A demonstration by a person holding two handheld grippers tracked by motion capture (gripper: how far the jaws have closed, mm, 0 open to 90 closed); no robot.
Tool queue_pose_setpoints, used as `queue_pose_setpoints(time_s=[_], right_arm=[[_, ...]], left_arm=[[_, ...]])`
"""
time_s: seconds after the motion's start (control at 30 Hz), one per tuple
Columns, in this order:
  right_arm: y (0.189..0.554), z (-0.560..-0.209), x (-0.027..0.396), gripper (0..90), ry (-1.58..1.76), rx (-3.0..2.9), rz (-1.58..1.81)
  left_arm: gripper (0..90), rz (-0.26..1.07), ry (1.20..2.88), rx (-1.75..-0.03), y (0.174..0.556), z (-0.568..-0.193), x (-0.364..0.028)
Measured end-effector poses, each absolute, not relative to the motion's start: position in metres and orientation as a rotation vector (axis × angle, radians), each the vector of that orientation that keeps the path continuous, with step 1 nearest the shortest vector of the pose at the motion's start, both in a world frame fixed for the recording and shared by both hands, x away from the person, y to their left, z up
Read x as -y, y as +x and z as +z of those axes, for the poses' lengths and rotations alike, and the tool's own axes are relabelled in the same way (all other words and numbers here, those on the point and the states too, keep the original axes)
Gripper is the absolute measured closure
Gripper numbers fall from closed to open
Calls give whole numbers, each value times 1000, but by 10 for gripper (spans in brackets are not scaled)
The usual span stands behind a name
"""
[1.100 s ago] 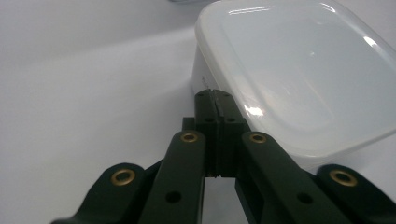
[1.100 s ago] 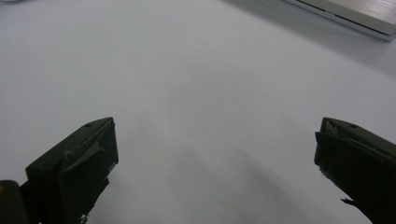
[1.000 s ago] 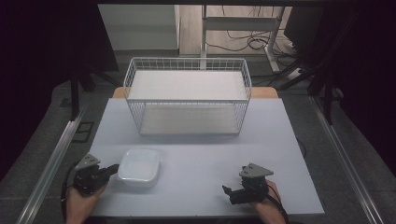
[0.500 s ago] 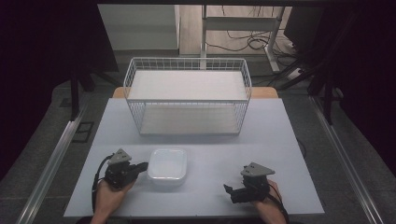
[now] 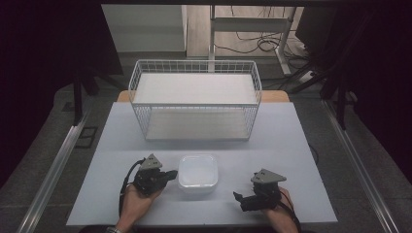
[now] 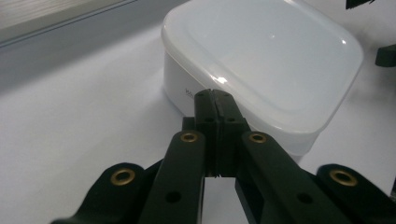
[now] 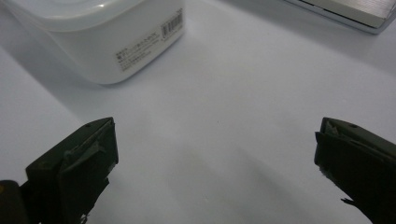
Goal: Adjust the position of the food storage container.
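White lidded plastic container (image 5: 197,171) sits on the pale table (image 5: 301,141), on the near side of the white wire basket (image 5: 195,99) and clear of it. Left gripper (image 5: 171,174) lies just beside the container's left wall; in the left gripper view its jaws are pressed together with nothing between them, tips at the container (image 6: 261,70) wall just below the lid rim, contact not certain. Right gripper (image 5: 239,198) rests on the table to the right of the container and nearer the person, apart from it; in the right gripper view its jaws stand spread wide over bare table, the container (image 7: 100,42) ahead, its barcode label facing the camera.
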State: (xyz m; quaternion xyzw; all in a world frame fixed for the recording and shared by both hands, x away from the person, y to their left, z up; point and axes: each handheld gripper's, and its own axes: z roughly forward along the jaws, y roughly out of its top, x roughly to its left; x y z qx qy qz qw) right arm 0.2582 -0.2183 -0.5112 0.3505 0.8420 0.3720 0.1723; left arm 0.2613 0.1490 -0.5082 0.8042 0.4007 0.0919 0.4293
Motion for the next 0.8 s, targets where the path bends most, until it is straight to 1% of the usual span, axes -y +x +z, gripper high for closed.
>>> queue_pose_setpoints(time_s=[0.1,0.13,0.23,0.3,0.37,0.43,0.53,0.7,0.77,0.8], right_arm=[[258,-510,219,0,999,-2383,1062],[258,-510,220,0,1001,-2376,1068],[258,-508,221,0,1005,-2364,1088],[258,-508,221,0,1006,-2356,1098],[257,-507,221,0,1004,-2351,1107],[256,-507,220,0,999,-2342,1115],[256,-506,220,0,1005,-2319,1131],[256,-507,218,0,1006,-2318,1123],[256,-509,216,0,1008,-2324,1109],[256,-510,216,0,1009,-2325,1105]], left_arm=[[899,267,1974,-1013,259,-505,-155],[866,291,1964,-1010,257,-502,-159],[681,280,1945,-984,253,-497,-166],[557,260,1961,-961,251,-497,-168],[454,234,1984,-944,248,-500,-170],[360,240,1992,-938,244,-503,-172],[251,251,1997,-926,239,-506,-178],[156,227,1977,-927,232,-509,-189],[91,224,1970,-931,232,-509,-191],[79,222,1967,-934,232,-510,-192]])
